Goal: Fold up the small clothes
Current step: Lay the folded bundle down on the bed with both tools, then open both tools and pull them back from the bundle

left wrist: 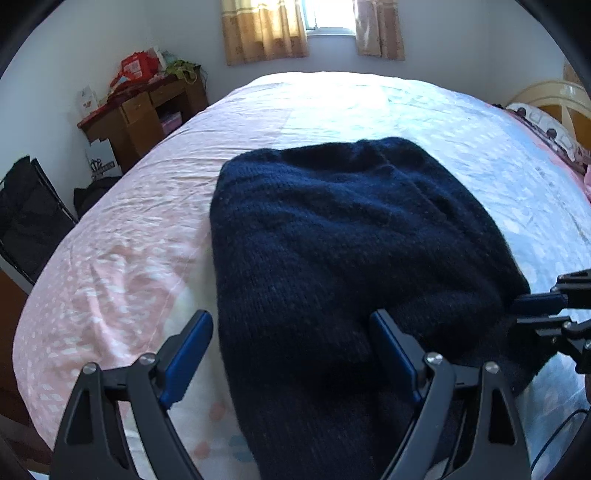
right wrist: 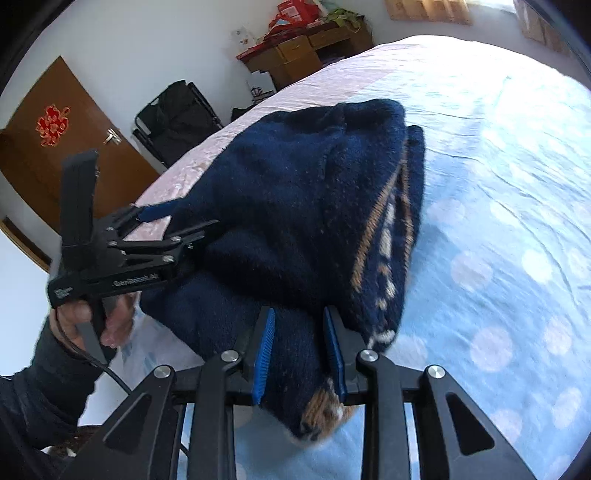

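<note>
A dark navy knitted sweater lies folded in a thick bundle on the bed; the right wrist view shows its tan and white patterned band along one side. My left gripper is open wide over the bundle's near end, one finger on the sheet beside it, the other resting on the knit. My right gripper is shut on a fold of the sweater at its near corner, with fabric filling the gap between the blue pads. The right gripper also shows at the bundle's right edge. A hand holds the left gripper at the bundle's left.
The bed has a pink and light-blue dotted sheet. A wooden desk with clutter stands by the far wall, a black folding rack beside it. There is a brown door, a curtained window and a pillow.
</note>
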The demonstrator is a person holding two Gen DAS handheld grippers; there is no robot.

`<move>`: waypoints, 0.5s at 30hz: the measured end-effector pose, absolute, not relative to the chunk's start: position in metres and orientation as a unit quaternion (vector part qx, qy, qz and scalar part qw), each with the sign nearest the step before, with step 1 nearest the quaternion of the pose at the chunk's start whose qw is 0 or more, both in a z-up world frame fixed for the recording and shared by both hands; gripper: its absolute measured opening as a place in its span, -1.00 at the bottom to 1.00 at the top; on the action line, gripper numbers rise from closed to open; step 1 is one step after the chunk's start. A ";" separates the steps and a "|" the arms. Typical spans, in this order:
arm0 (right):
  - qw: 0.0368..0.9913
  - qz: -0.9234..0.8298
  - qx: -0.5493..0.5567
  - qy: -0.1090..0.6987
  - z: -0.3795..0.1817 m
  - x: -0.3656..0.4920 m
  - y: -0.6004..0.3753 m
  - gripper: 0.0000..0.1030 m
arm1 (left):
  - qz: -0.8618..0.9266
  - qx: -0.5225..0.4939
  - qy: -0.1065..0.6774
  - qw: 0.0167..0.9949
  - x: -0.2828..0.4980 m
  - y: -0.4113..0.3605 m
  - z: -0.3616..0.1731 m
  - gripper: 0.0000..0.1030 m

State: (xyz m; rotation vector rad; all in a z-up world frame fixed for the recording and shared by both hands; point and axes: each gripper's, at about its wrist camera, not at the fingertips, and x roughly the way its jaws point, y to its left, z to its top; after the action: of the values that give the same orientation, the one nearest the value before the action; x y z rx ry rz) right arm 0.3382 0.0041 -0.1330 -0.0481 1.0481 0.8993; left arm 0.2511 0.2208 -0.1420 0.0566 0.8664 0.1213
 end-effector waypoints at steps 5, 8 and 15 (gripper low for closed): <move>0.784 0.404 -0.024 0.470 -0.141 0.333 0.012 -0.46 | 0.058 0.033 0.420 0.905 0.246 0.215 -0.143 0.74; 0.796 0.394 -0.019 0.459 -0.140 0.328 0.013 -0.44 | 0.057 0.034 0.422 0.904 0.241 0.213 -0.144 0.74; 0.821 0.364 -0.026 0.440 -0.139 0.315 0.018 -0.42 | 0.052 0.045 0.424 0.903 0.226 0.207 -0.149 0.75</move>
State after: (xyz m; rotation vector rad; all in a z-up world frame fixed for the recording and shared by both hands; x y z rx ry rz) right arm 0.3146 0.0182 -0.1393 -0.0561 0.9364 0.7741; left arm 0.2264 0.2066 -0.1485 0.0938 0.8754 0.1073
